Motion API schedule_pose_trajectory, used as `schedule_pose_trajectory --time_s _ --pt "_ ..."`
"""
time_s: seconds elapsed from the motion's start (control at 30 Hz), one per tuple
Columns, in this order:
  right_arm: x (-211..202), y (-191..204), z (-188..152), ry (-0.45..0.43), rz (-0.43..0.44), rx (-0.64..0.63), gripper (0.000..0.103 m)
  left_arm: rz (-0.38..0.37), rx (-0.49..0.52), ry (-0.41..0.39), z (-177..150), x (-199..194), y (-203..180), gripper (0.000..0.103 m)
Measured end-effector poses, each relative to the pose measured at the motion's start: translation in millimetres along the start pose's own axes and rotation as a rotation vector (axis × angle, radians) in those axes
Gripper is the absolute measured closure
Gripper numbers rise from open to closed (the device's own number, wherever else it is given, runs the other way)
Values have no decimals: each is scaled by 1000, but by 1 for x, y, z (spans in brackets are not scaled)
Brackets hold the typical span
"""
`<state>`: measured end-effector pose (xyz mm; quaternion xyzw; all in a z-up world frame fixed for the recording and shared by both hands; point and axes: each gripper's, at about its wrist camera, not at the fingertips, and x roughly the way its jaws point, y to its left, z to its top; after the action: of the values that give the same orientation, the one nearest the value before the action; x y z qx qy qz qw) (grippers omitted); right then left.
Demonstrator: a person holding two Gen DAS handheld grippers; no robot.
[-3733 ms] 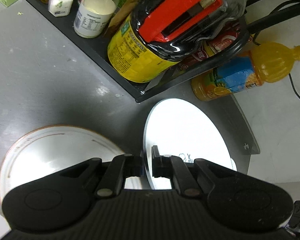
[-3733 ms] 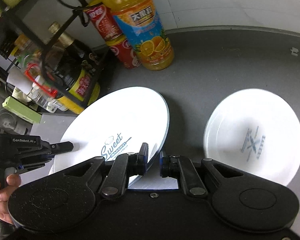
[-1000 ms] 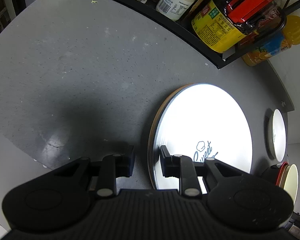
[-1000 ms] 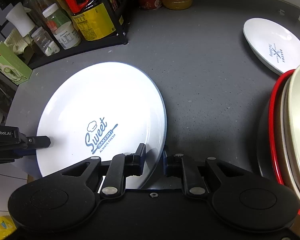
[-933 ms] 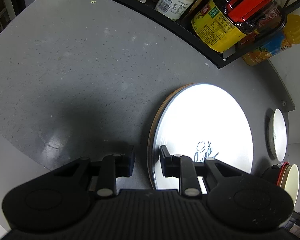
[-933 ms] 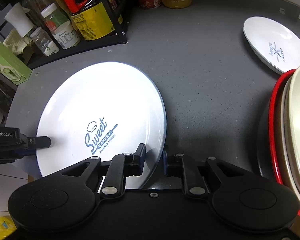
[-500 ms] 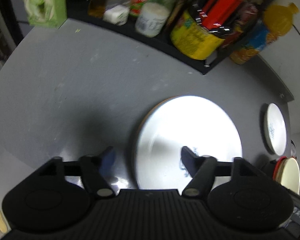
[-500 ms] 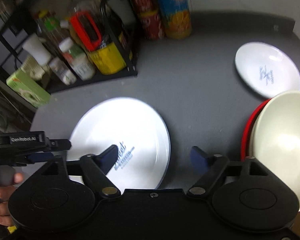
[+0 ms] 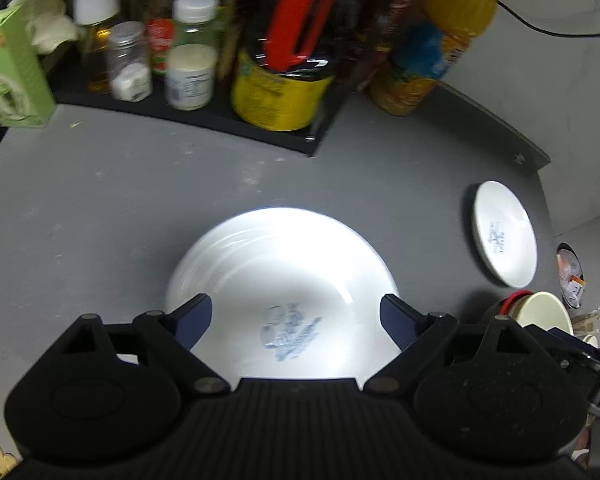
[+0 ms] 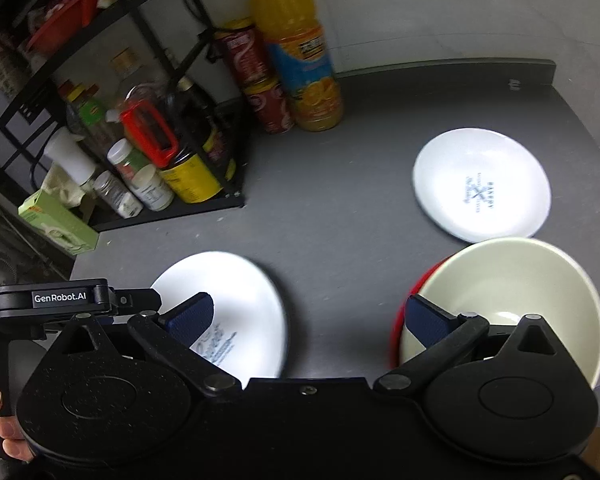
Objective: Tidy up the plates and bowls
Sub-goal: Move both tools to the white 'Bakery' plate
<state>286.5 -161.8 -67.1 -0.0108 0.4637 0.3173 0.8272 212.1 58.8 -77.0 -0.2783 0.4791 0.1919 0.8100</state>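
Note:
A large white plate with a blue bakery logo lies flat on the grey counter. My left gripper hangs above its near edge. The jaws are opening wide and nothing is between them. In the right wrist view the same plate lies low on the left. My right gripper is above the counter beside it, its jaws also opening and holding nothing. A small white plate lies at the far right. A cream bowl sits inside a red bowl at the near right.
A black rack of jars and bottles, with a red-handled oil jug, lines the back left. An orange juice bottle and red cans stand against the wall. A green box sits far left. A hand holds the left tool.
Both grippers were shut on the large plate's rim; they have let go, opened wide, and risen back from it. The plate now lies flat on the counter.

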Motion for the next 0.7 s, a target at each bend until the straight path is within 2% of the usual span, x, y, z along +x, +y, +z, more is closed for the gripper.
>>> schedule_pose_trajectory --time_s 0.33,0.7 --pt "-13 -50 25 -22 1 -4 0 -41 46 0 7 16 -71 13" --pt "-8 -114 39 -46 -18 46 0 -68 17 8 23 50 -128 13"
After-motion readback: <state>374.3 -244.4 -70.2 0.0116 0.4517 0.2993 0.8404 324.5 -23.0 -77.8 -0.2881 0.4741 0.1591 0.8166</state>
